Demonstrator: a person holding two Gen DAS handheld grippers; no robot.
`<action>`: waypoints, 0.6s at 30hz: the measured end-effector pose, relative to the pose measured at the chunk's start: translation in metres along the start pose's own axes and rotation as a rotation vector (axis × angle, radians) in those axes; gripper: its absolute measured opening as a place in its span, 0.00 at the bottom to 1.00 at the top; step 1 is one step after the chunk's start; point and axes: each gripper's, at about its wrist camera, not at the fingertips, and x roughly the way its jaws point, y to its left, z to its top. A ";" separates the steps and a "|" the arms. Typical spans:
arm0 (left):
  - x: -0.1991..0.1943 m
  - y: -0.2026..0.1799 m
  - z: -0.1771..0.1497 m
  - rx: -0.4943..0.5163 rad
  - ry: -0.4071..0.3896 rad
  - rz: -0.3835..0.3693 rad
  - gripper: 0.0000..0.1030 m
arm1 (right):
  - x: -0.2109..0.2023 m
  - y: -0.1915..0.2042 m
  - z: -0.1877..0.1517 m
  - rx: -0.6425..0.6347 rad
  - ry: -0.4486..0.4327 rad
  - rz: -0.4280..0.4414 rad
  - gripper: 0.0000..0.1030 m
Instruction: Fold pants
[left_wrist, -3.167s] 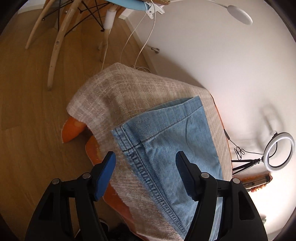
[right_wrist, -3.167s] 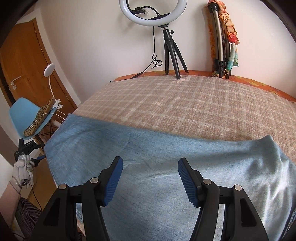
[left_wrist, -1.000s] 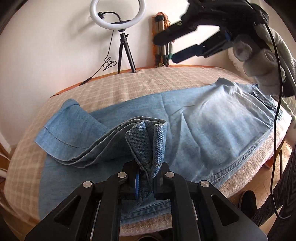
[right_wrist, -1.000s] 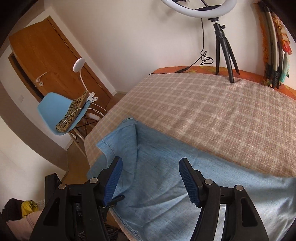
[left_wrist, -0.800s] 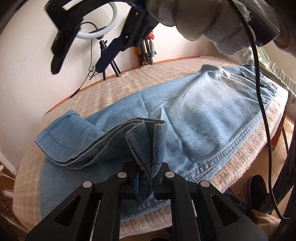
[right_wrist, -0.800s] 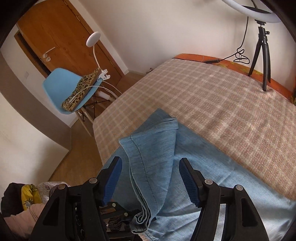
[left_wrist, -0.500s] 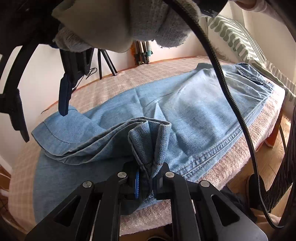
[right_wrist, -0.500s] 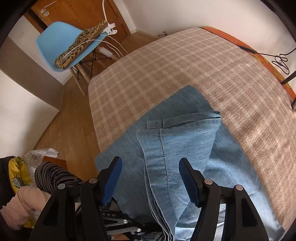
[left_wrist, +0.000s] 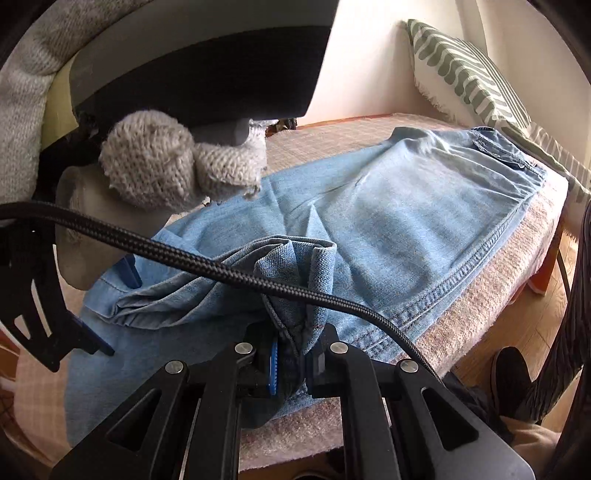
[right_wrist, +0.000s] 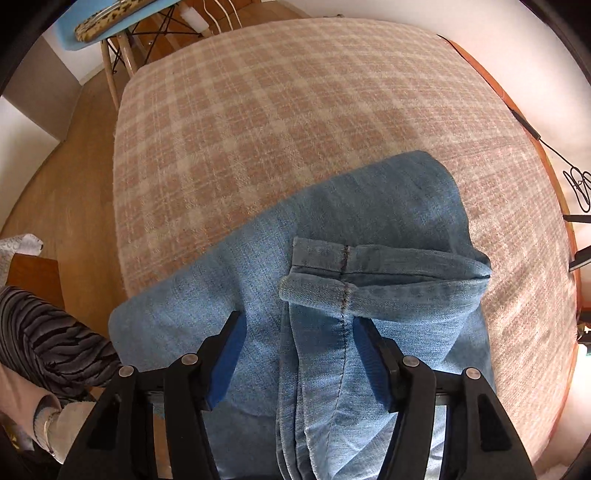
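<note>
Light blue jeans (left_wrist: 406, 206) lie along a bed with a checked beige blanket (right_wrist: 258, 122). My left gripper (left_wrist: 291, 354) is shut on a bunched leg hem (left_wrist: 299, 280), held up near the bed's front edge. In the right wrist view my right gripper (right_wrist: 299, 332) points straight down over the other raised part of the hem (right_wrist: 369, 273). Its jaws are closing with the folded denim strip between them, and the pads do not press it. The right gripper's fingers (left_wrist: 127, 269) and a knitted-gloved hand (left_wrist: 177, 162) fill the upper left of the left wrist view.
A black braided cable (left_wrist: 221, 269) crosses the left wrist view over the hem. A striped pillow (left_wrist: 469, 77) leans at the bed's far end. A blue chair (right_wrist: 122, 22) stands on the wooden floor (right_wrist: 55, 184) beyond the bed corner. A striped sleeve (right_wrist: 48, 343) is at lower left.
My right gripper has swung across and down from above the bed's far side to over the raised hem, turning to point downward. My left gripper kept its hold and rolled slightly.
</note>
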 end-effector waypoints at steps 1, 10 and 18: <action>0.001 0.000 0.000 0.000 0.001 0.000 0.08 | 0.004 0.003 -0.001 -0.017 0.005 -0.016 0.60; -0.003 0.003 0.001 -0.012 -0.005 -0.013 0.08 | -0.033 -0.061 -0.040 0.167 -0.150 0.109 0.07; -0.012 0.003 0.007 -0.048 -0.038 -0.051 0.08 | -0.050 -0.168 -0.152 0.599 -0.418 0.399 0.07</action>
